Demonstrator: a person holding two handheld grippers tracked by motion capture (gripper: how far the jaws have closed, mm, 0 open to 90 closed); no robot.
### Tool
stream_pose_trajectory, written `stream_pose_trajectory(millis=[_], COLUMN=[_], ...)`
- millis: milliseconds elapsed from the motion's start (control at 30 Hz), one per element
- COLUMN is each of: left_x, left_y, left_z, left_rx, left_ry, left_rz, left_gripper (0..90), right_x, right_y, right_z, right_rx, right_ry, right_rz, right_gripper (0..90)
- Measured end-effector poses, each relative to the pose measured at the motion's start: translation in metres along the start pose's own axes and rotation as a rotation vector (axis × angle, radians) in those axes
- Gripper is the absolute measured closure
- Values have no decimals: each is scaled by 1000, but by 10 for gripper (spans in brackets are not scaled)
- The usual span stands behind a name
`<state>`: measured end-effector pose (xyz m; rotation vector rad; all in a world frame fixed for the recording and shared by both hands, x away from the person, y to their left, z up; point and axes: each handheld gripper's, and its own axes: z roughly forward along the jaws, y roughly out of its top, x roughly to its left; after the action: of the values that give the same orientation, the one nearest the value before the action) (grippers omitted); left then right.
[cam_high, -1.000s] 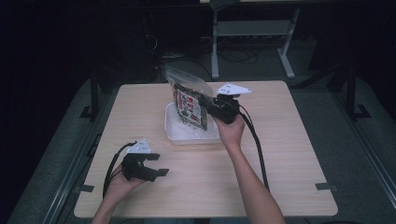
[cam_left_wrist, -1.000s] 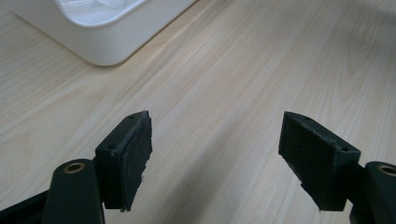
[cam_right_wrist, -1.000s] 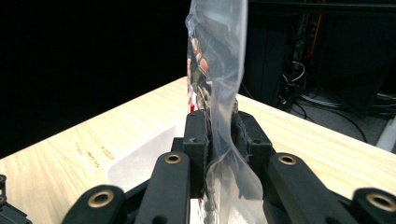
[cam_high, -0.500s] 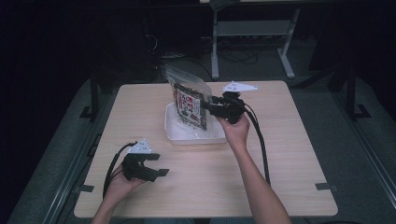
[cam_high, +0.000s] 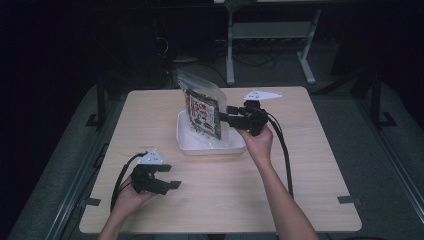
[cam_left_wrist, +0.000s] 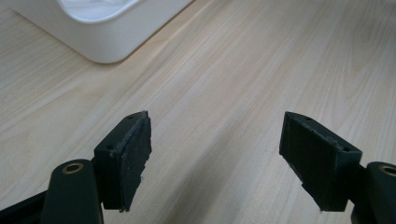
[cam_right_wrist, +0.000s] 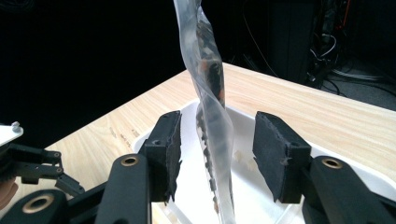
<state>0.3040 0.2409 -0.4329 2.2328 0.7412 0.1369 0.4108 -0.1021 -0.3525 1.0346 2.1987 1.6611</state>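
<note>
Jaws of your right gripper (cam_high: 223, 118) have just been opening: a second ago they pinched the plastic bag (cam_high: 203, 109), and now, in the right gripper view, both pads stand clear of it on either side, with the bag (cam_right_wrist: 212, 116) between them and untouched. You have let go. The bag stands on edge in the white tray (cam_high: 235, 145), its lower end down in the tray and its clear top rising above the printed part, much as it stood a second ago. Your right hand (cam_high: 259, 142) has drawn the gripper back a little toward the right side of the table (cam_high: 310, 165) compared with the earlier picture, where it sat tight against the bag.

Your left gripper (cam_high: 167, 184) has not shifted: it rests low over the near left part of the table, well apart from the tray. In the left gripper view its jaws are spread wide with bare wood between them, and a corner of the tray (cam_left_wrist: 100, 39) shows ahead.
</note>
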Motion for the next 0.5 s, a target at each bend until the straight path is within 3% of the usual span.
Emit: stream_pose_trajectory(millis=[500], left_x=[0], left_y=[0], left_z=[0], left_rx=[5], left_ry=[-2], left_rz=[7], left_gripper=[240], right_x=[-4], right_y=[-11], right_z=[-20], right_rx=[22], right_ry=[11], right_rz=[15], right_gripper=[472])
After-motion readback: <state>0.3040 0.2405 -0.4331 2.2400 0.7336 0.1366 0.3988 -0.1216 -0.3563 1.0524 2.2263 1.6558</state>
